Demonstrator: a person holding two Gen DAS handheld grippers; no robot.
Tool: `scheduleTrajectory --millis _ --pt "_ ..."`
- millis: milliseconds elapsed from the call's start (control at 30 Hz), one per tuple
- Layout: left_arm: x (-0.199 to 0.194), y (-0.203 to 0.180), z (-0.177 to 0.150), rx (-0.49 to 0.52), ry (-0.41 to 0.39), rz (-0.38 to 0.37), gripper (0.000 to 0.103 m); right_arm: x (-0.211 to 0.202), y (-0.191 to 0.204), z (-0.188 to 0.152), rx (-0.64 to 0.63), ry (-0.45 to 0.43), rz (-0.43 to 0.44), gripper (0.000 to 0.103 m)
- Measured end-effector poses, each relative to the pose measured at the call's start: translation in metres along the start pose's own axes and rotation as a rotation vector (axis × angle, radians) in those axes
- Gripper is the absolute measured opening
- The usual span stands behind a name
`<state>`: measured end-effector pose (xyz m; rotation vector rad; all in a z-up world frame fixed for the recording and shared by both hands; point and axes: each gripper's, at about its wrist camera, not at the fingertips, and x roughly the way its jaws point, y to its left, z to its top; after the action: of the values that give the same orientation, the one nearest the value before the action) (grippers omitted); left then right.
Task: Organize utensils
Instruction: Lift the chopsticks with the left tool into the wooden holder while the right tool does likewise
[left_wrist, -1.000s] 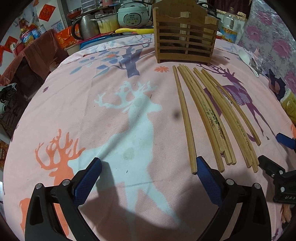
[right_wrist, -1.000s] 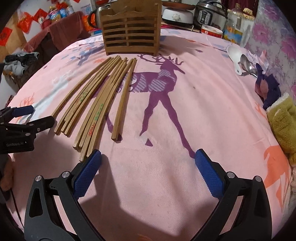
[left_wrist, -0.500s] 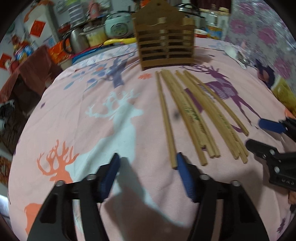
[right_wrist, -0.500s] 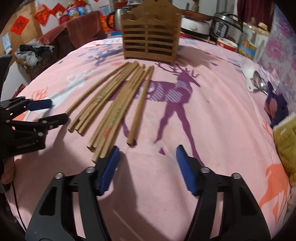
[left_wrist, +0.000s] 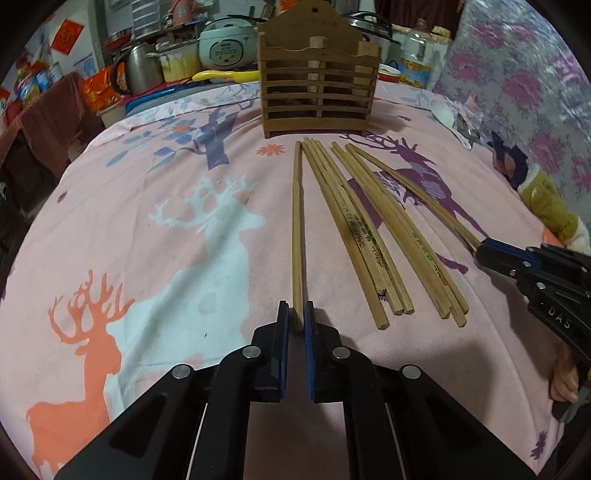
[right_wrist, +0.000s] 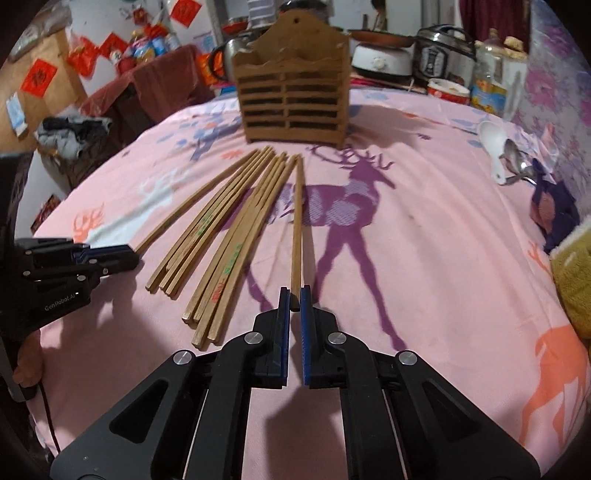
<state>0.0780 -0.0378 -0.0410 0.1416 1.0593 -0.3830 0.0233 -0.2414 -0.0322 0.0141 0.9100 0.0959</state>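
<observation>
Left gripper (left_wrist: 294, 320) clamps the near end of the leftmost bamboo chopstick (left_wrist: 297, 236); right gripper (right_wrist: 292, 299) clamps the rightmost one (right_wrist: 296, 236), both lying on the pink deer-print cloth (left_wrist: 147, 236), long axes pointing away toward the far slatted wooden holder (left_wrist: 317, 92)
</observation>
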Motion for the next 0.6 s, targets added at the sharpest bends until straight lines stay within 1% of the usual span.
scheduleTrajectory --millis 67,133,233,333,400,533,600 --pt "0.000 0.004 0.000 -0.023 0.004 -0.010 0.008 -0.008 -0.002 0.001 0.006 -0.033 -0.019 0.006" --pt "0.000 0.006 0.001 -0.038 0.008 -0.015 0.008 -0.017 -0.003 0.003 0.016 -0.073 -0.022 0.006" --pt "0.001 0.007 0.001 -0.044 0.006 -0.014 0.008 -0.025 -0.005 0.005 0.025 -0.111 -0.020 0.006" --pt "0.001 0.007 0.001 -0.043 0.006 -0.014 0.008 -0.025 -0.007 0.006 0.033 -0.118 -0.017 0.006" --pt "-0.001 0.008 0.002 -0.060 0.001 -0.031 0.006 -0.026 -0.009 0.006 0.040 -0.121 -0.016 0.006" --pt "-0.018 0.016 0.012 -0.105 -0.029 -0.076 0.006 -0.034 -0.015 0.009 0.066 -0.156 -0.010 0.006" --pt "-0.029 0.016 0.020 -0.104 -0.052 -0.073 0.006 -0.039 -0.016 0.013 0.073 -0.168 -0.007 0.006"
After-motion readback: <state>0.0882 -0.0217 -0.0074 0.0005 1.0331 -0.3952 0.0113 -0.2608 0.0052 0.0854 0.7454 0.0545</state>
